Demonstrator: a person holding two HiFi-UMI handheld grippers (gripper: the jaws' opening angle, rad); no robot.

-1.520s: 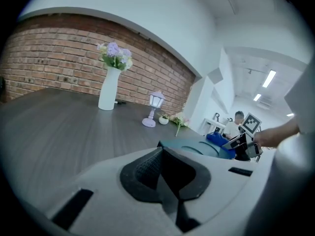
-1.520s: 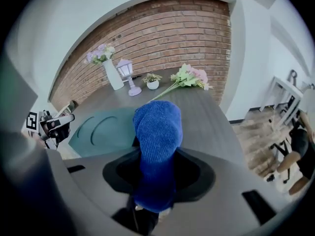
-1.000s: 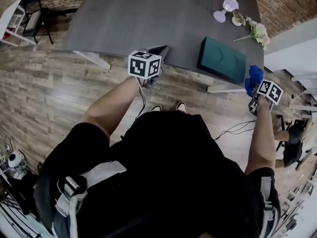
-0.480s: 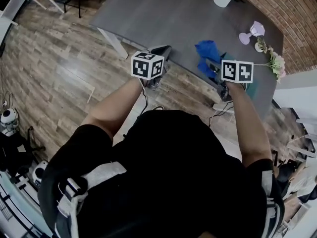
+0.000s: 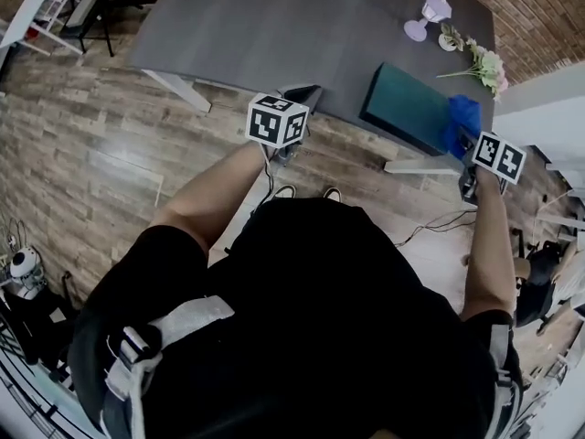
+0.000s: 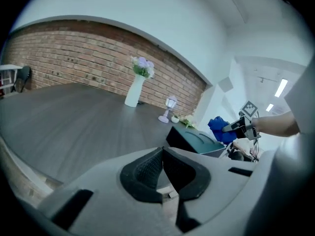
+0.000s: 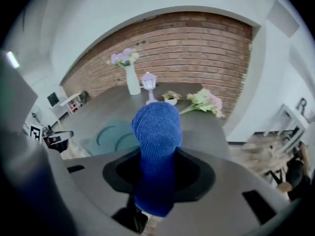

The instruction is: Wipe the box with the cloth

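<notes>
**Q:** What do we see at the left?

**A:** The left gripper (image 5: 299, 92) hangs at the near edge of the grey table (image 5: 265, 26). In its own view the pads (image 6: 147, 167) are pressed together with nothing between them. Compared with half a second ago, it keeps much the same place at that edge.

**Q:** And at the middle?

**A:** We find the teal box (image 5: 407, 108) lying flat on the table near its near edge, right of the left gripper and well apart from it. The lid shows two curved grooves (image 7: 110, 134).

**Q:** What differs at the right?

**A:** The right gripper (image 5: 467, 143) pinches the blue cloth (image 5: 463, 120), which bulges out past its jaws. Half a second ago we saw the cloth towards the middle of the table. It now sits over the box's right end. We cannot confirm that cloth and lid touch.

**Q:** Farther back?

**A:** A lilac lamp (image 5: 426, 15) and a flower spray (image 5: 480, 62) lie at the far right, and a white vase (image 6: 133, 90) stands far along the table.
</notes>
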